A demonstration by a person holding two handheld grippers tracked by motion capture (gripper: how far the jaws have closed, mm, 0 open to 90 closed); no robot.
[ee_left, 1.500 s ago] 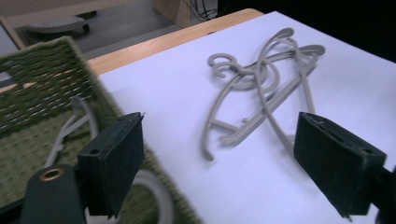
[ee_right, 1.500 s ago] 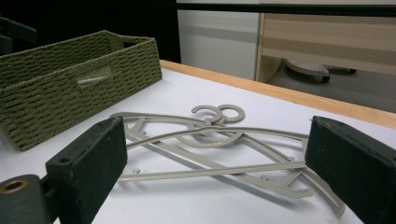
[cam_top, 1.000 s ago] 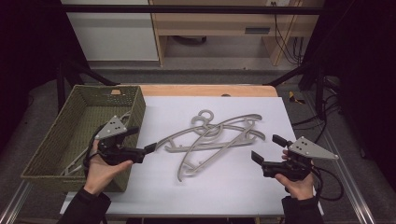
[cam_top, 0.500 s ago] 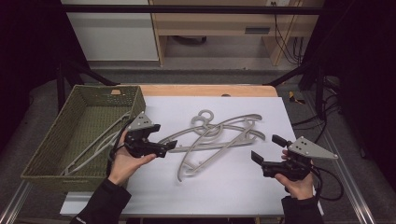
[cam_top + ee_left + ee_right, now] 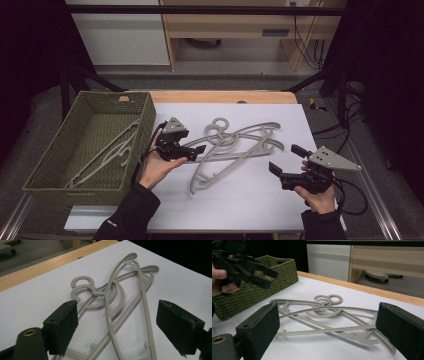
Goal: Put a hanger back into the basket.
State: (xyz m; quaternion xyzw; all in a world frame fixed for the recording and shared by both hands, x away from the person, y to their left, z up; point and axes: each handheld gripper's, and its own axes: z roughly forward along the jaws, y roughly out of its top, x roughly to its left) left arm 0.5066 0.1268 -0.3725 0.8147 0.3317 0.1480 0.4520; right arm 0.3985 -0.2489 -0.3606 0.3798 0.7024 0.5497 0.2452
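Thin grey plastic coat hangers [image 5: 235, 145] lie tangled, hooks curled, at frame centre on the white bench [image 5: 250, 200]. The left gripper [image 5: 192, 150], jaws wide but just closing, hovers beside them, empty. The right gripper [image 5: 284, 161], lower right, gapes empty. A woven green basket [image 5: 50, 165] sits left.

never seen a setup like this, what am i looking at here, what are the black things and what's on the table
A person sits at a table and holds a hand tool in each hand. Each tool is a gripper with two black jaws. The left gripper has its jaws open and they have just been closing a little, with nothing pinched yet. It hovers at the end of a pile of grey plastic hangers lying on the white tabletop. The right gripper is open and holds nothing.

One picture looks down from above. The other two come from small cameras riding on each gripper, so its own black jaws rise from the bottom.

At the left stands a green woven basket with one hanger already inside.
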